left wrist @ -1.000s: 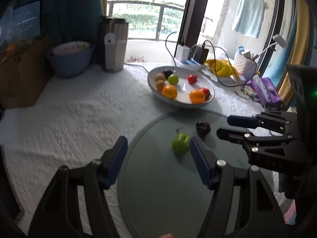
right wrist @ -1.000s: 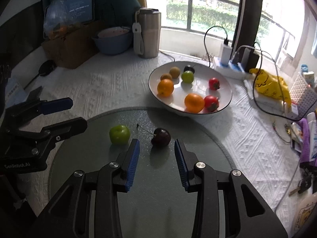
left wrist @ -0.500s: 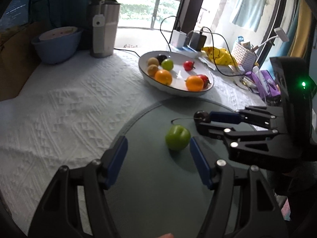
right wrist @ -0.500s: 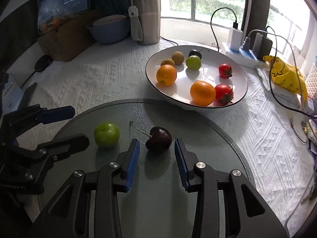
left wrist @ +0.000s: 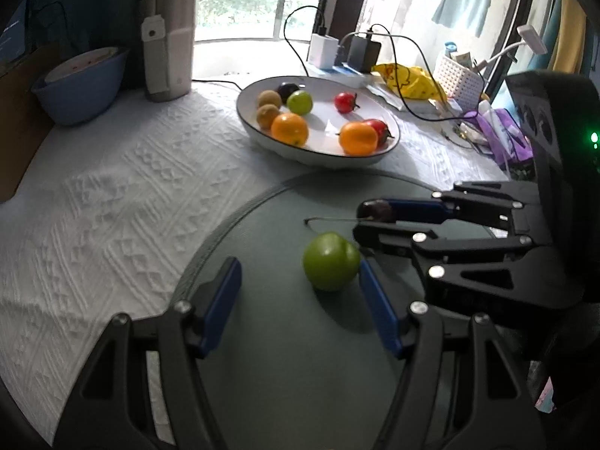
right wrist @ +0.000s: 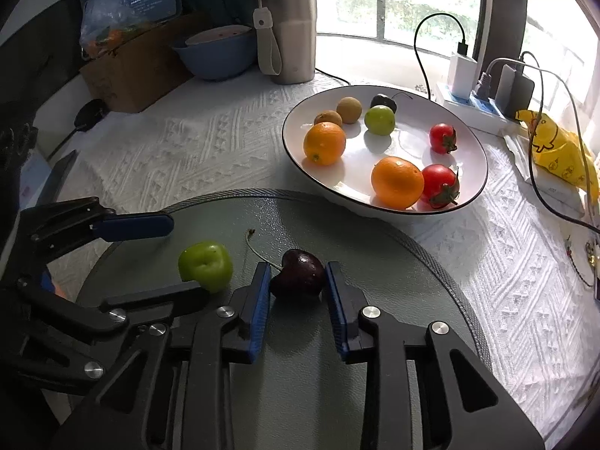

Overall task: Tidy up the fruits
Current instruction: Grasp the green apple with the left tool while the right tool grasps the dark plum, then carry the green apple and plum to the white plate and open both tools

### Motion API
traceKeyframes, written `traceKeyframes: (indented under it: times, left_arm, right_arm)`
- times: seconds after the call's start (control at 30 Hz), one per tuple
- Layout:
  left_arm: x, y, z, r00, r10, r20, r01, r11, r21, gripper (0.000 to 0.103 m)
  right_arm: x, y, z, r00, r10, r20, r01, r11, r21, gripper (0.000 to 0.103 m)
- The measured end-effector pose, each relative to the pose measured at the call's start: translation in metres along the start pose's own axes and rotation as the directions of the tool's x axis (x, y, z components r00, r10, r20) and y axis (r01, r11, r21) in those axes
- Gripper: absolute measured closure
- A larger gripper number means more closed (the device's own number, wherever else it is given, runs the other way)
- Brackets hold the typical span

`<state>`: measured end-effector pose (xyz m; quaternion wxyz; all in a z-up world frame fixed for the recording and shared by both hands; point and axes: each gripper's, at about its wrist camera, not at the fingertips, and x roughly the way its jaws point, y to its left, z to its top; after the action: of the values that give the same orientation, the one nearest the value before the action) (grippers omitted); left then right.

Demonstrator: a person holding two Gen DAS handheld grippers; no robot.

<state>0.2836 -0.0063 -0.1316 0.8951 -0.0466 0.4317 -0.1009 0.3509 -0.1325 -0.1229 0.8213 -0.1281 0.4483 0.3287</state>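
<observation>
A small green fruit lies on a round grey-green mat; it also shows in the right wrist view. My left gripper is open, and the fruit sits near its right finger. A dark cherry with a long stem lies on the mat between the open fingers of my right gripper; it also shows in the left wrist view. A white plate behind the mat holds oranges, tomatoes, brown fruits, a green fruit and a dark cherry.
A steel tumbler, a blue bowl and a cardboard box stand at the back left. A power strip with chargers and cables and a yellow bag lie to the right. A white textured cloth covers the table.
Both grippers have moved forward and lower toward the mat. The cherry now sits between the right fingers, and the green fruit is closer to the left gripper's right finger.
</observation>
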Motion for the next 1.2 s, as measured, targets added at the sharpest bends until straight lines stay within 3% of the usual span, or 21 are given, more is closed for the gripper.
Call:
traceKeyframes:
  times: [0.33, 0.53, 0.6, 1.2]
  left_arm:
    - [0.010, -0.008, 0.004, 1.000, -0.025, -0.006, 0.025, 0.999, 0.026, 0.038]
    - [0.010, -0.013, 0.003, 0.999, -0.039, -0.007, 0.040, 0.998, 0.039, 0.066]
    - [0.009, -0.015, 0.003, 0.999, -0.046, -0.009, 0.046, 0.998, 0.039, 0.070]
    - [-0.026, -0.024, -0.003, 0.997, -0.060, 0.041, 0.059, 0.998, 0.036, 0.070]
  right_arm:
    - [-0.008, -0.009, -0.006, 1.000, -0.010, 0.009, 0.010, 1.000, 0.025, 0.072]
    - [-0.016, -0.013, -0.008, 0.999, -0.025, 0.021, 0.024, 0.999, 0.039, 0.072]
    - [-0.019, -0.014, -0.009, 0.999, -0.029, 0.025, 0.028, 0.999, 0.040, 0.072]
    - [-0.054, 0.002, -0.012, 0.995, -0.059, 0.082, 0.057, 0.998, 0.026, 0.072]
